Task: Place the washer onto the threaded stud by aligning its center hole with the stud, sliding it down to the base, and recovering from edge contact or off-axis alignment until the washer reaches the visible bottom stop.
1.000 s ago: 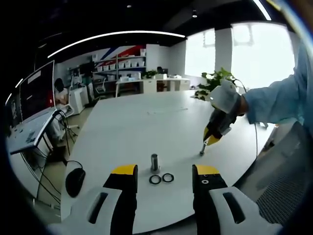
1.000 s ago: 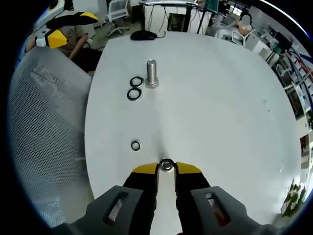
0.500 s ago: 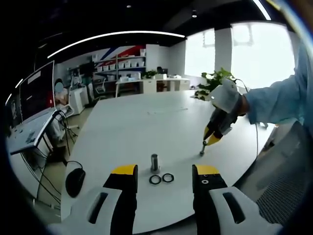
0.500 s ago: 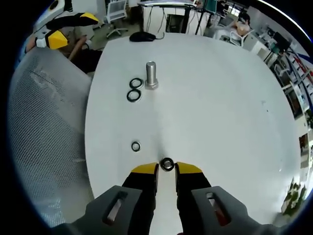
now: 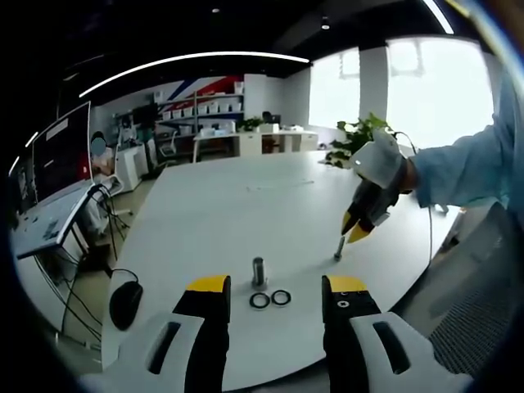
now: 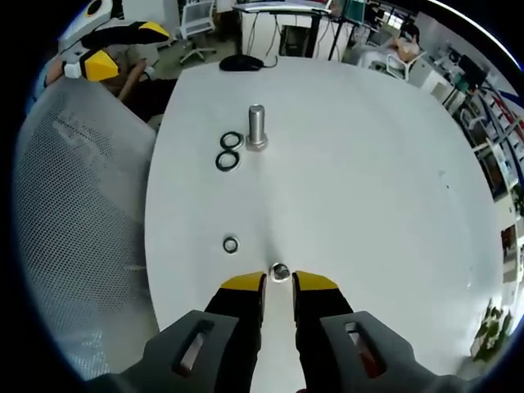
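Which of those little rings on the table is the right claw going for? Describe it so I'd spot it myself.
Start at the big white table and find the upright metal stud, which has two dark rings lying beside it. Come back toward the right claw: the washer sits just off its yellow tips. It looks shinier than the small dark ring lying alone nearby.

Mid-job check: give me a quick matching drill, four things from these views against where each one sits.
Things:
1. threaded stud
2. pair of black rings
3. single small ring
4. computer mouse

Places:
A. just ahead of the right gripper, to its left
B. near the table's far edge
C. upright, mid-table
D. flat beside the stud's base

Pairs: 1-C, 2-D, 3-A, 4-B
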`<act>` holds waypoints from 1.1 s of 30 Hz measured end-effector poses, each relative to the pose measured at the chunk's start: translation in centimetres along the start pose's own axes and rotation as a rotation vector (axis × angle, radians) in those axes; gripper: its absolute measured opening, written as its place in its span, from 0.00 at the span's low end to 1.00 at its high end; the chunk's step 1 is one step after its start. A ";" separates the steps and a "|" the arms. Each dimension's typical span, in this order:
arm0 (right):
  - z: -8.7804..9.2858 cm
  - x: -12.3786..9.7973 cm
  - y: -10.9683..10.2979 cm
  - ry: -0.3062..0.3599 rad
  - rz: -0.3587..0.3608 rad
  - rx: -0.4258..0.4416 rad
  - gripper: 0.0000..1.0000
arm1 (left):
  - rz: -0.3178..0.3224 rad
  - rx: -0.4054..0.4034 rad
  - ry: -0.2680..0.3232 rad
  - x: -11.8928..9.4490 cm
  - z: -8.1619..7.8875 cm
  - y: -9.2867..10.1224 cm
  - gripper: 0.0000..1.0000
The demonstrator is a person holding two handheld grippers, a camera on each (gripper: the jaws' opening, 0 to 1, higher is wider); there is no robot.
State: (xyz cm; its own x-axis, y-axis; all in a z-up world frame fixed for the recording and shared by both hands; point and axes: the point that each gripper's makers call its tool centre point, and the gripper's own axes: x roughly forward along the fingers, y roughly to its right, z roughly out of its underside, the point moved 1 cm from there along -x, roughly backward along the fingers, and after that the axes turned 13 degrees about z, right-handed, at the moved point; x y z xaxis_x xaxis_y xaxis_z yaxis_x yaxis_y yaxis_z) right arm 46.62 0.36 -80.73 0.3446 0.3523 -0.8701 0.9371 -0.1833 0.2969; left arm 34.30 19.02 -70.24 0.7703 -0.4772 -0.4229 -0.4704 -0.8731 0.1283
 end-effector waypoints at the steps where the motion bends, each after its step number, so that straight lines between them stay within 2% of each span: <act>1: 0.0 0.0 -0.1 -0.001 -0.001 0.000 0.15 | 0.000 0.000 0.000 0.0 0.0 0.0 0.43; 15: 0.6 -0.1 -0.5 -0.010 -0.006 0.014 0.15 | 0.002 0.001 -0.001 0.0 0.0 0.0 0.43; 33: 0.5 0.6 -3.0 -0.019 -0.060 0.030 0.15 | 0.001 0.000 0.005 0.0 -0.1 0.0 0.43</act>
State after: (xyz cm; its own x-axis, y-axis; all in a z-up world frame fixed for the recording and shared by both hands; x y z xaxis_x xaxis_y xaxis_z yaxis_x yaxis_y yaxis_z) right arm 43.97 0.63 -82.41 0.2861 0.3465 -0.8934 0.9541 -0.1894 0.2321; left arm 34.32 19.02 -70.16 0.7720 -0.4782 -0.4188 -0.4708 -0.8728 0.1286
